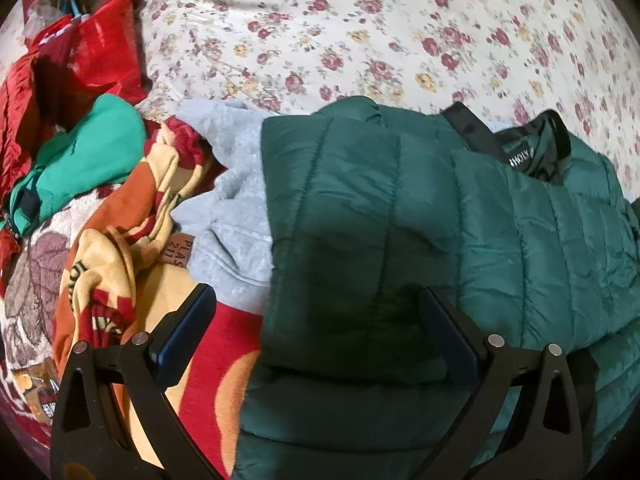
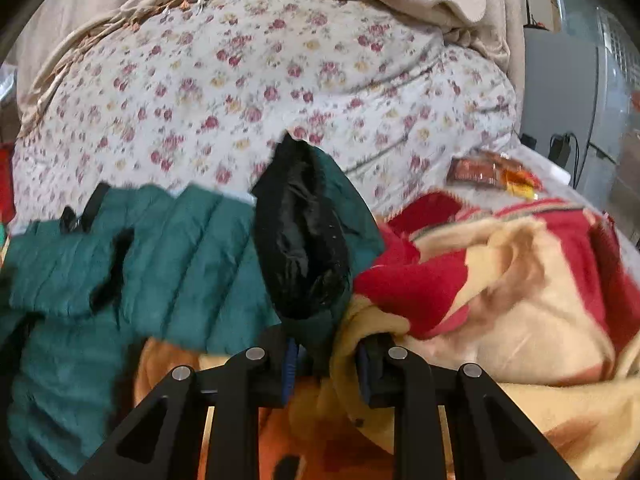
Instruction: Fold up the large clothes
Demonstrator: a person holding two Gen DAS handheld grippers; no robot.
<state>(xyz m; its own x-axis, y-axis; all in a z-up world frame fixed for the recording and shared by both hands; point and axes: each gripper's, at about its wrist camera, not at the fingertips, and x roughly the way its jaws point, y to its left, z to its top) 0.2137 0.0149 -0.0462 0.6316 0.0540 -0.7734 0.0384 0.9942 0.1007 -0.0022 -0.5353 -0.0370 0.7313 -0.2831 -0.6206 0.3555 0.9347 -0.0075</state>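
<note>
A dark green quilted jacket (image 1: 400, 208) lies on the bed, collar with its black label toward the far right, one panel folded over its middle. My left gripper (image 1: 320, 332) hovers open over the jacket's near edge. The folded panel sits between its wide-apart fingers (image 1: 188, 332), and the pads do not press on it. In the right wrist view the same jacket (image 2: 180, 248) stretches to the left. A bunched part of it showing black lining (image 2: 304, 240) rises up from my right gripper (image 2: 326, 360), which is shut on that fabric just above the blanket.
An orange, red and cream blanket (image 1: 112, 264) (image 2: 500, 320) lies under the jacket's near side. A grey sweatshirt (image 1: 236, 200), a bright green garment (image 1: 92, 156) and red clothes (image 1: 100, 52) pile up at the left. Floral bedding (image 1: 360, 40) covers the bed behind. A snack packet (image 2: 492, 174) and a grey appliance (image 2: 560, 92) sit at the right.
</note>
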